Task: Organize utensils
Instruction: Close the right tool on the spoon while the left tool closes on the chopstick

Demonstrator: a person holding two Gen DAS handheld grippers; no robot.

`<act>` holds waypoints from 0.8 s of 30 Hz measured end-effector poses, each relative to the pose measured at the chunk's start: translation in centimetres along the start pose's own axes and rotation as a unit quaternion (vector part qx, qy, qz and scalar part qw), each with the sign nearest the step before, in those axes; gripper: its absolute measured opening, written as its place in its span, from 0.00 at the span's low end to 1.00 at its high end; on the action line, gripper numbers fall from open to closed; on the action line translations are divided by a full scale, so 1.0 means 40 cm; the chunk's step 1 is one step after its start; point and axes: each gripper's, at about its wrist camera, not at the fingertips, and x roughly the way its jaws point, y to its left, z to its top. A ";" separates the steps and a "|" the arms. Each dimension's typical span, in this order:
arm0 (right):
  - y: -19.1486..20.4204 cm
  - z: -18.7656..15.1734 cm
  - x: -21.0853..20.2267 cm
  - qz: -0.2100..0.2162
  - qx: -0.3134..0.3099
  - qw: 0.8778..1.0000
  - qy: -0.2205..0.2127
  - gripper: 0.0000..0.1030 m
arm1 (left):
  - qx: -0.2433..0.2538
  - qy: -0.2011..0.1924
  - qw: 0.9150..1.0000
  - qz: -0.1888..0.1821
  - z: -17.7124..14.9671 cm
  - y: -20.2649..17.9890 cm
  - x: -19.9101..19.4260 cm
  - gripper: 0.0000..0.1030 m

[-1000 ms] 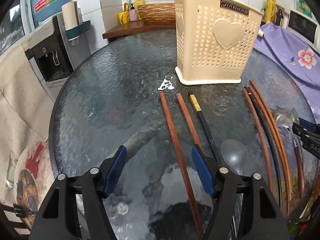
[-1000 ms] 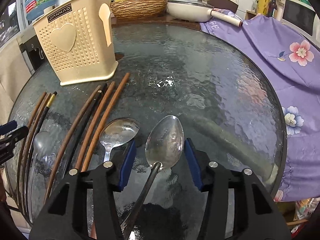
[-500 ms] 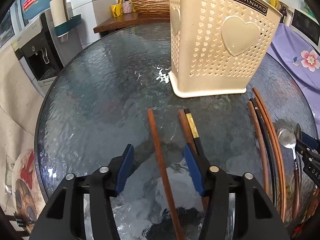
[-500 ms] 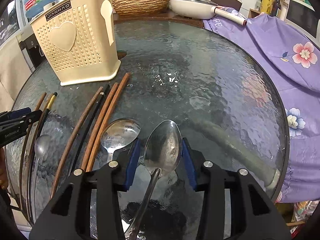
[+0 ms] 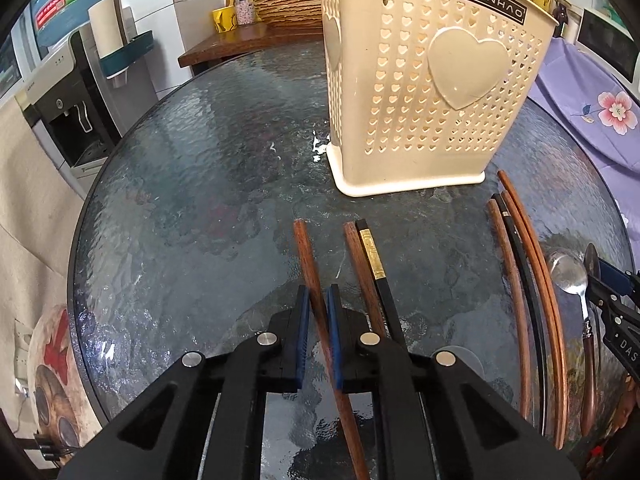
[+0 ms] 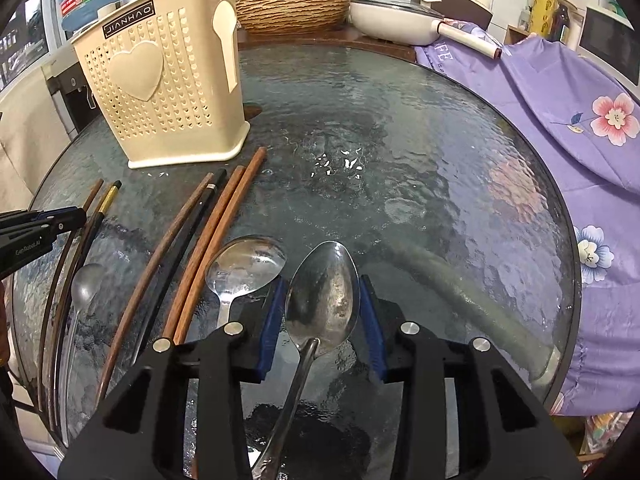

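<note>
My left gripper (image 5: 318, 304) is shut on a brown wooden chopstick (image 5: 306, 252) lying on the glass table. A second brown chopstick (image 5: 358, 260) and a black gold-banded one (image 5: 374, 260) lie just right of it. My right gripper (image 6: 322, 292) has its blue pads against both edges of a large metal spoon's bowl (image 6: 322, 292). A second metal spoon (image 6: 244, 266) lies left of it, then several chopsticks (image 6: 208, 236). The cream perforated utensil holder (image 5: 424, 80) stands upright beyond; it also shows in the right wrist view (image 6: 160, 88).
The round glass table's rim (image 5: 78, 240) curves at left. A purple floral cloth (image 6: 560, 112) covers the right side. A small spoon (image 6: 84, 288) lies at far left. A wicker basket (image 6: 292, 10) and a pan (image 6: 396, 20) stand on the counter behind.
My left gripper moved forward and closed its wide-open jaws onto the leftmost brown chopstick. My right gripper narrowed onto the large spoon's bowl.
</note>
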 end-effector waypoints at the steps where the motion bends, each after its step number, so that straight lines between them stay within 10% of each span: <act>1: -0.001 0.000 0.000 0.002 -0.001 1.000 -0.001 0.36 | -0.001 0.000 1.000 0.000 0.000 0.002 0.000 0.09; 11: -0.029 0.004 -0.027 0.012 0.000 1.000 -0.025 0.36 | -0.037 -0.010 0.999 -0.027 0.007 0.030 -0.010 0.08; 24: -0.044 0.044 -0.178 0.072 -0.007 0.990 -0.119 0.36 | -0.052 -0.123 0.989 -0.071 0.028 0.038 -0.223 0.07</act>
